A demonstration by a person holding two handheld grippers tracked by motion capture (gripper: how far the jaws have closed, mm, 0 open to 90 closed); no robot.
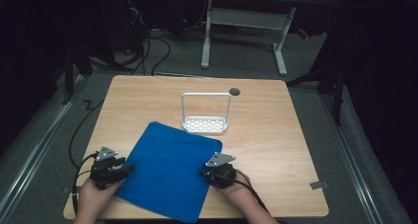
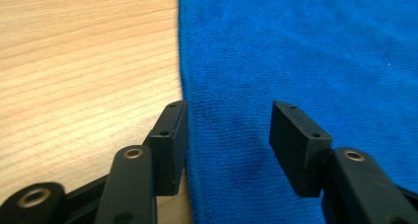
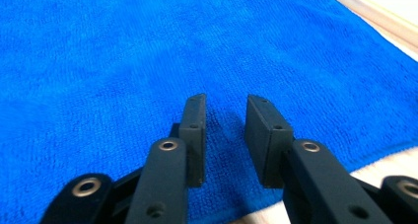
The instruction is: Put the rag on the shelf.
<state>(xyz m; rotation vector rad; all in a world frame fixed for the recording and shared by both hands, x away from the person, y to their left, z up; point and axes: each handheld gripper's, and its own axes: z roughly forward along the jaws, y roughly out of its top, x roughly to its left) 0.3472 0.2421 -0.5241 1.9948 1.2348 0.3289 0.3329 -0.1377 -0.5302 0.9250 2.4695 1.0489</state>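
Both claws spread over the blue cloth [image 1: 167, 169]; no writing readable.

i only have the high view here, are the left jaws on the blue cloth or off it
Observer: The left gripper stands open over the blue cloth at its edge; one jaw is right on the border with the wooden table.
Operator: is cloth pinched in them
Observer: No, the cloth lies flat between the jaws, not pressed.
Operator: and the right one
Observer: The right gripper has its jaws narrower, a gap open between them, above the cloth near its edge, nothing gripped.
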